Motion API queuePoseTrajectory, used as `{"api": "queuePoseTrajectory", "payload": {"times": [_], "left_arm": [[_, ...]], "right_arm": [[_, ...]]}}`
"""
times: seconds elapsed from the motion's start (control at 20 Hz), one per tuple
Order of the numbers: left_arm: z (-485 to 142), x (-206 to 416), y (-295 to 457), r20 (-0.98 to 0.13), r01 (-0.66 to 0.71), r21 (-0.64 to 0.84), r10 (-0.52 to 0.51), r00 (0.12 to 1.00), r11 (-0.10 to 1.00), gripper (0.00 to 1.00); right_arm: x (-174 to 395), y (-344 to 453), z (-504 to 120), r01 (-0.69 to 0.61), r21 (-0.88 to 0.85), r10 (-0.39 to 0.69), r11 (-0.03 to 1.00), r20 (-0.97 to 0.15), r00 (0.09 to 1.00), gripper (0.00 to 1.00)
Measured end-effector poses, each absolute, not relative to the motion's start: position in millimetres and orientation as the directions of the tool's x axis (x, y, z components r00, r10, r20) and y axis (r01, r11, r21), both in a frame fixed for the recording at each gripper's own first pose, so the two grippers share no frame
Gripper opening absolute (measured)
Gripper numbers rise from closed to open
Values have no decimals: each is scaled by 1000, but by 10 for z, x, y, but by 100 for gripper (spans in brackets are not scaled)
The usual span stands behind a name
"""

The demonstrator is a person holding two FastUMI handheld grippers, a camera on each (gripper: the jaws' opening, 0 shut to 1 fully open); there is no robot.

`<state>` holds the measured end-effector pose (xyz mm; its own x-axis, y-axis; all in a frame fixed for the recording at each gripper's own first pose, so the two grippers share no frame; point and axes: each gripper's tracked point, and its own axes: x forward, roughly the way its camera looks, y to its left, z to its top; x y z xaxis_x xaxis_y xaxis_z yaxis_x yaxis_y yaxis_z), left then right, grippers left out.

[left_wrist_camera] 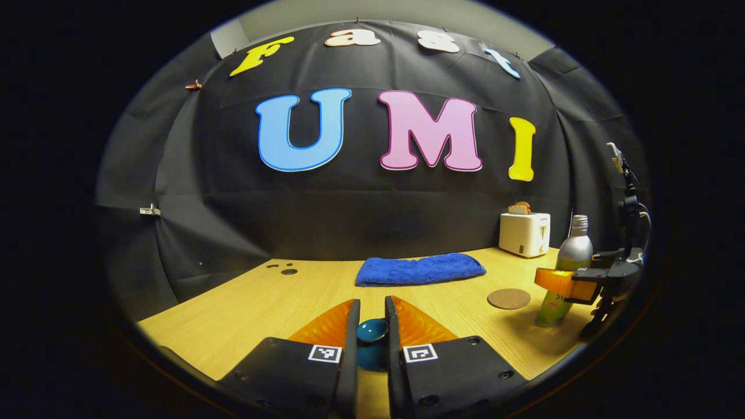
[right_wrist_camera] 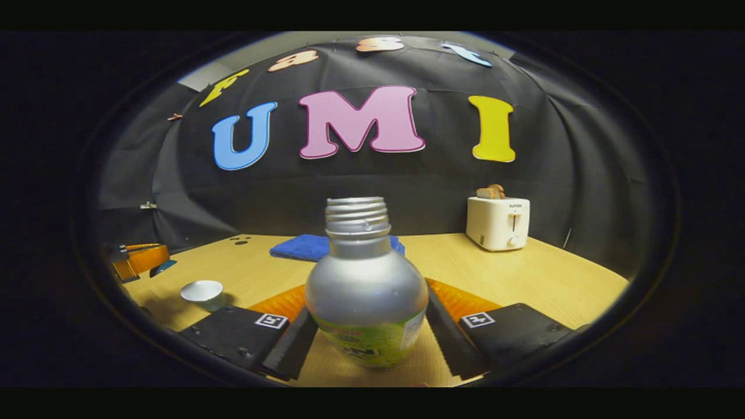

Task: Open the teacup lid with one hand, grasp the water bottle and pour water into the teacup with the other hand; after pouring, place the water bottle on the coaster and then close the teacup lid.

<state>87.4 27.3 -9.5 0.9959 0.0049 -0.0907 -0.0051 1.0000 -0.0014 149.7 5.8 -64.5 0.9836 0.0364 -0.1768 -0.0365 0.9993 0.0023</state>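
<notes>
My left gripper [left_wrist_camera: 372, 304] is shut on the blue teacup lid [left_wrist_camera: 372, 330] and holds it above the table. From the right gripper view that left gripper [right_wrist_camera: 142, 259] is at the far left with the lid [right_wrist_camera: 163, 267], and the small white teacup [right_wrist_camera: 202, 291] stands uncovered below it. The silver water bottle [right_wrist_camera: 366, 285] with a green label and no cap stands upright between the fingers of my right gripper [right_wrist_camera: 369, 305], which press on both its sides. The left gripper view has the bottle [left_wrist_camera: 573, 250] at the right with the right gripper [left_wrist_camera: 567, 285] around it, and the round brown coaster [left_wrist_camera: 508, 298] just left of it.
A folded blue towel [left_wrist_camera: 419, 269] lies at the back middle of the wooden table [left_wrist_camera: 244, 308]. A white toaster [left_wrist_camera: 525, 233] with bread in it stands at the back right. A dark stand [left_wrist_camera: 625, 203] rises at the far right edge.
</notes>
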Motion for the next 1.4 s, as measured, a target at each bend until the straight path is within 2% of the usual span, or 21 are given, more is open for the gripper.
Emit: {"api": "queuePoseTrajectory", "payload": {"times": [0.05, 0.2, 0.45, 0.6, 0.8, 1.2, 1.4], "left_arm": [[-105, 869, 285, -94, -3, -9, 2, 996, 1000, 24], [-142, 858, 326, -100, -2, -29, -1, 995, 1000, 25], [-150, 814, 475, -96, -17, -34, 14, 995, 999, 24], [-143, 782, 590, -90, -34, -37, 30, 995, 999, 24], [-156, 732, 714, -92, -49, -43, 45, 995, 998, 24], [-110, 627, 996, -80, -78, -44, 74, 994, 996, 24], [-128, 612, 1074, -77, -78, -48, 74, 994, 996, 24]], "right_arm": [[1504, 55, -661, -33, -12, 30, 999, -181, 983, 87], [1524, 144, -669, -82, -93, 63, 992, -195, 979, 81], [1619, 263, -522, -167, -349, 103, 922, -195, 975, 82], [1731, 380, -352, -199, -520, 131, 831, -164, 978, 82], [1857, 607, -439, -260, -670, 179, 695, -190, 965, 82], [1965, 1199, -717, -299, -865, 270, 404, -199, 942, 81], [2004, 1404, -894, -318, -899, 305, 301, -225, 925, 81]]}}
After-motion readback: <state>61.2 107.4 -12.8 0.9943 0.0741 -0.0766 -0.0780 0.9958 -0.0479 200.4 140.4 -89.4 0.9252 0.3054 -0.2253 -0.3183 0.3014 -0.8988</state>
